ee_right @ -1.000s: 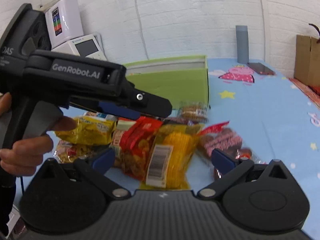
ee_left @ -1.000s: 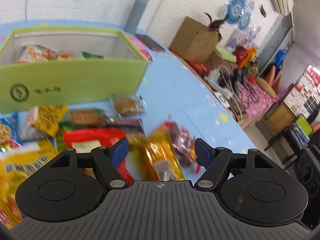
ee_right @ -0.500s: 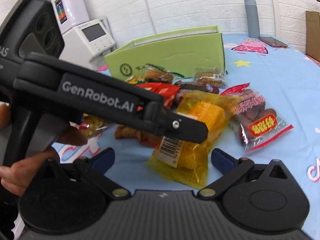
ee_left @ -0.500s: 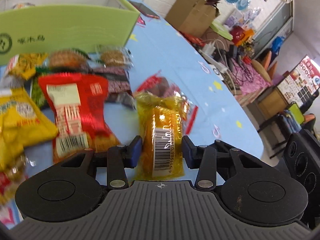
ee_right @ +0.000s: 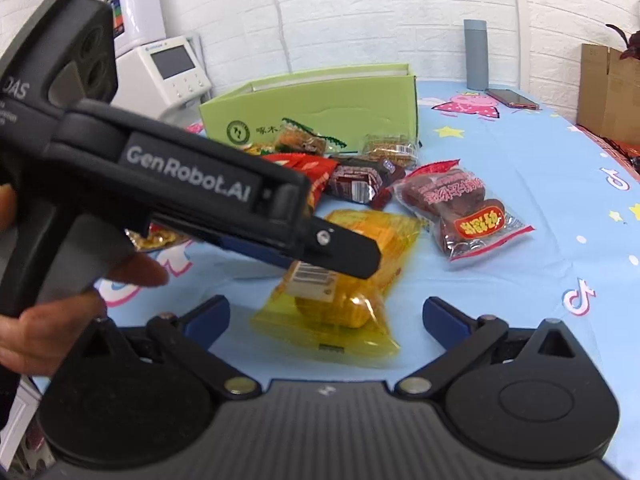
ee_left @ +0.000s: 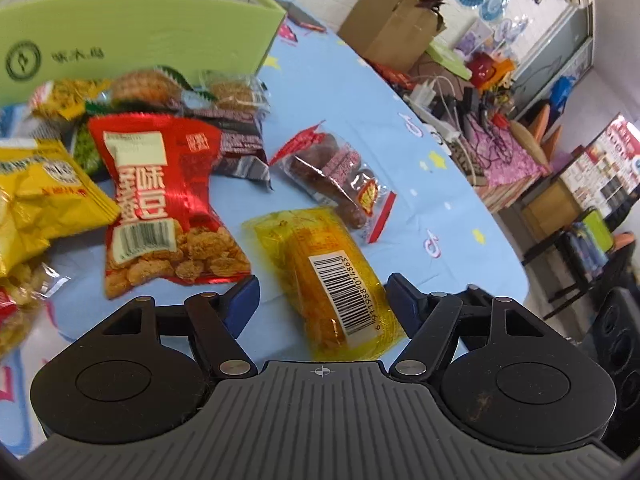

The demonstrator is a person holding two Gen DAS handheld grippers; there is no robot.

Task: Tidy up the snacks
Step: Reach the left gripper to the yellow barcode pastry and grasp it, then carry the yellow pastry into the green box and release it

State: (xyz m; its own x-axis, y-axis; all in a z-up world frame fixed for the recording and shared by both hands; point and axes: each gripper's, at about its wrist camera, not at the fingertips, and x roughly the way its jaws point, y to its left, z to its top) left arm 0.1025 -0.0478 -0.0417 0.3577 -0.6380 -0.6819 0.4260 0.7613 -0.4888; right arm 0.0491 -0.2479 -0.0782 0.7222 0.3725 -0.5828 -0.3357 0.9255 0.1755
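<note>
Between the blue fingertips of the left gripper, low centre of the left wrist view, lies the yellow snack pack, barcode up, flat on the blue tablecloth. Jaws are opening; pads stand clear of the pack on both sides, nothing clamped. Red snack bag lies left of it, clear sausage pack just above right, yellow bags at far left. Green box sits upper left with small cookie packs in front.

Right wrist view: right gripper at bottom, jaws spread wide, empty, the yellow snack pack on the cloth between and beyond them, untouched. Left gripper body crosses from the left, held by a hand. Green box is centre top, sausage pack right of centre.
</note>
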